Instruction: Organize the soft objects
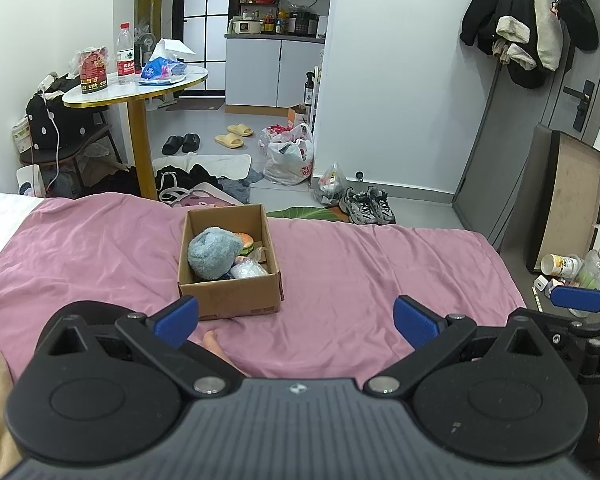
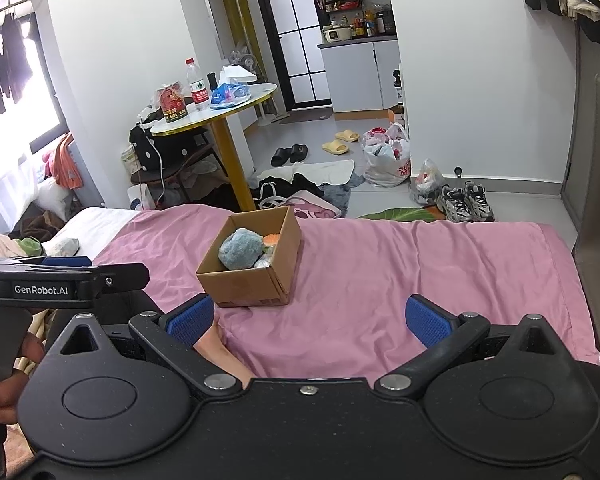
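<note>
An open cardboard box stands on the pink bedsheet. Inside lie a fluffy blue-grey plush, a burger-shaped toy and a whitish soft item. My left gripper hovers open just short of the box with nothing between its blue pads. My right gripper is also open and empty, to the right of the left one, whose body shows at the left edge.
A bare foot rests on the sheet below the box. Beyond the bed are a round table with bottles, clothes, slippers, bags and sneakers on the floor. A white pillow area lies left.
</note>
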A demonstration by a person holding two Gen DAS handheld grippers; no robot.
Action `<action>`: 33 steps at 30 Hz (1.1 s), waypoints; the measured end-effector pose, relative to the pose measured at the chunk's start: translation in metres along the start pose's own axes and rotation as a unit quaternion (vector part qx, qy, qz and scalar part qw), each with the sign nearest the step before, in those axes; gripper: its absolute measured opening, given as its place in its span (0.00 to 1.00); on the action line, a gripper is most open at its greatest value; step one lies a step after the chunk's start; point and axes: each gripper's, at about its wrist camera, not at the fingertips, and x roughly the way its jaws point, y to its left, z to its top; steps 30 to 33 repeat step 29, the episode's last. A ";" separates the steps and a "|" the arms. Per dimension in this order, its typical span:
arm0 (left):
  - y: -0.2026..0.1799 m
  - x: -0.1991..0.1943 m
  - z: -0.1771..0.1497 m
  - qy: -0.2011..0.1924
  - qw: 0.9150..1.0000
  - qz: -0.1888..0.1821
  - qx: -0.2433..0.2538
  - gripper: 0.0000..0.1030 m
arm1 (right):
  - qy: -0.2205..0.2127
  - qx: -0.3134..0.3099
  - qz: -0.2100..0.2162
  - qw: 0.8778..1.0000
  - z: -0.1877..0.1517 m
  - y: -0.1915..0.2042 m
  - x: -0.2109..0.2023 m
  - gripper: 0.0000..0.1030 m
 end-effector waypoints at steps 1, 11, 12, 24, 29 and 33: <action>0.000 0.000 0.000 0.000 1.000 0.001 -0.001 1.00 | 0.001 0.000 -0.001 1.000 0.000 0.000 0.000 1.00; 0.000 0.001 -0.001 0.006 1.000 0.004 -0.002 1.00 | 0.000 -0.001 -0.007 1.000 -0.003 -0.002 -0.005 1.00; 0.000 0.001 -0.001 0.007 1.000 0.004 -0.001 1.00 | 0.001 0.000 -0.008 1.000 -0.004 -0.003 -0.005 1.00; -0.004 0.005 0.000 0.013 1.000 0.004 0.001 1.00 | 0.011 0.010 -0.005 1.000 -0.008 -0.009 0.002 1.00; -0.005 0.008 -0.002 0.011 1.000 0.006 0.010 1.00 | 0.021 0.018 -0.007 1.000 -0.011 -0.014 0.011 1.00; -0.005 0.008 -0.002 0.011 1.000 0.006 0.010 1.00 | 0.021 0.018 -0.007 1.000 -0.011 -0.014 0.011 1.00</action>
